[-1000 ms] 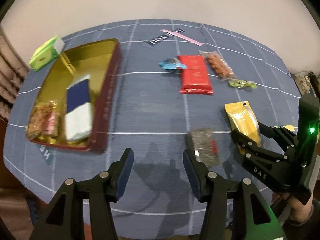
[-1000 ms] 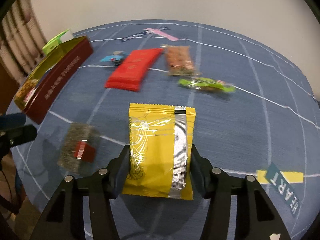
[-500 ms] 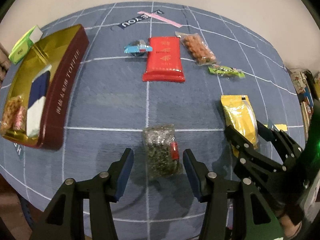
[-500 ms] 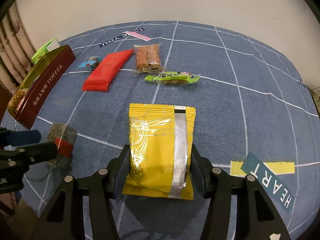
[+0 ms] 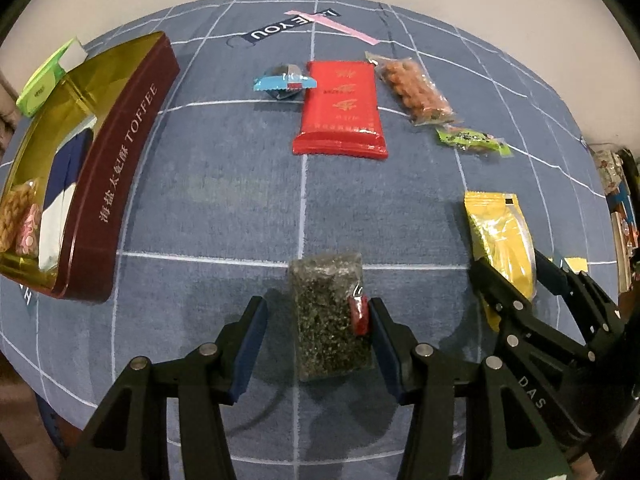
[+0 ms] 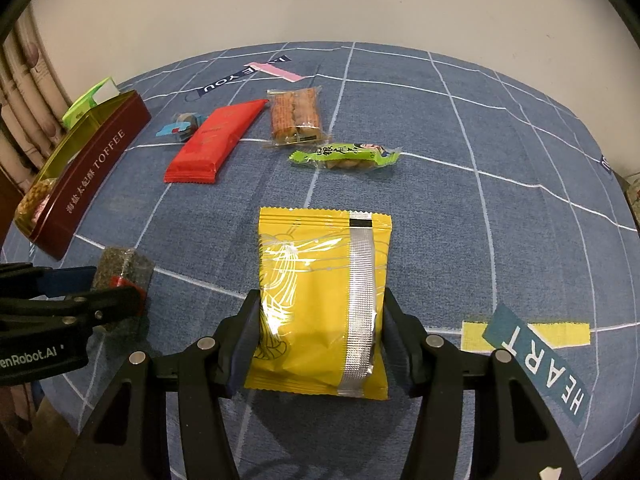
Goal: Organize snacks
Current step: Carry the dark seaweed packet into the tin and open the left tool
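On the cloth [image 5: 224, 200] lie six packets; left gripper [image 5: 316, 332] closing around one, right gripper [image 6: 316, 336] apparently clenching another.

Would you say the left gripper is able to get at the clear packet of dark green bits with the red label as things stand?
Probably yes: the left gripper has the clear packet of dark green bits between its closing jaws. One side sits against the red label, the other shows a gap, and nothing blocks it.

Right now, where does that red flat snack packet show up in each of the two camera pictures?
Left wrist view: the red snack packet lies upper centre, straight ahead, end-on.
Right wrist view: red snack packet sits upper left, lying slantwise.
Shared landmark: the small blue-wrapped candy beside the packet's left edge in both views.
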Available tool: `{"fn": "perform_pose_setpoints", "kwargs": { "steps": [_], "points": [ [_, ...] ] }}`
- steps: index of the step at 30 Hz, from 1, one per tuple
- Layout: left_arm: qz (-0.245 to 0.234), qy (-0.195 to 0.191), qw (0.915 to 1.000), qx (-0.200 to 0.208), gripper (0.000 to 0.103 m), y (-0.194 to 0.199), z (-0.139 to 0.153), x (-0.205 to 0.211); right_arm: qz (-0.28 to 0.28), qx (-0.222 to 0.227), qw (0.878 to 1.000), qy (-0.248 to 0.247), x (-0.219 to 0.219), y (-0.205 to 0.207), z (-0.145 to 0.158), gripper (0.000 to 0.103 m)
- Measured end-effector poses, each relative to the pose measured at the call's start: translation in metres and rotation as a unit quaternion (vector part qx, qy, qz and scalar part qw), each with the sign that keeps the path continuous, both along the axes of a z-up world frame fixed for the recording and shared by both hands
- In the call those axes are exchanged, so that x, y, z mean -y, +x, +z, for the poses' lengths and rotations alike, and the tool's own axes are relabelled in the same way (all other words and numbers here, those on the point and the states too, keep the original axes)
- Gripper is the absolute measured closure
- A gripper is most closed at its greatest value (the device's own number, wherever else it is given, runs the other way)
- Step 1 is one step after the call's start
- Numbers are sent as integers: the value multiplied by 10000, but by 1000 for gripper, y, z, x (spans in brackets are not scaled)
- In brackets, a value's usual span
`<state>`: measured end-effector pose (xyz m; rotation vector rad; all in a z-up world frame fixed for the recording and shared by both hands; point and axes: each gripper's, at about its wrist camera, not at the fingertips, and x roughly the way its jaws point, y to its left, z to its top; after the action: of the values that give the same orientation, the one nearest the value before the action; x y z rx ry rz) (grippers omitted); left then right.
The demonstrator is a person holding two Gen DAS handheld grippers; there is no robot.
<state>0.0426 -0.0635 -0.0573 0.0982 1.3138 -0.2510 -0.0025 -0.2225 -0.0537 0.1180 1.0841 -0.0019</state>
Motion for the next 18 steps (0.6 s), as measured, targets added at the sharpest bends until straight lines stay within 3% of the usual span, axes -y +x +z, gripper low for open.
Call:
{"fn": "perform_pose_setpoints", "kwargs": {
  "steps": [2, 18],
  "points": [
    [-53, -63, 10000, -37, 66, -1, -1, 1, -2, 1, 10000, 4, 0, 0, 0, 50],
    [-285, 103, 9994, 185, 67, -10, 9, -11, -73, -52, 9999, -66, -2, 2, -2, 50]
  ]
}}
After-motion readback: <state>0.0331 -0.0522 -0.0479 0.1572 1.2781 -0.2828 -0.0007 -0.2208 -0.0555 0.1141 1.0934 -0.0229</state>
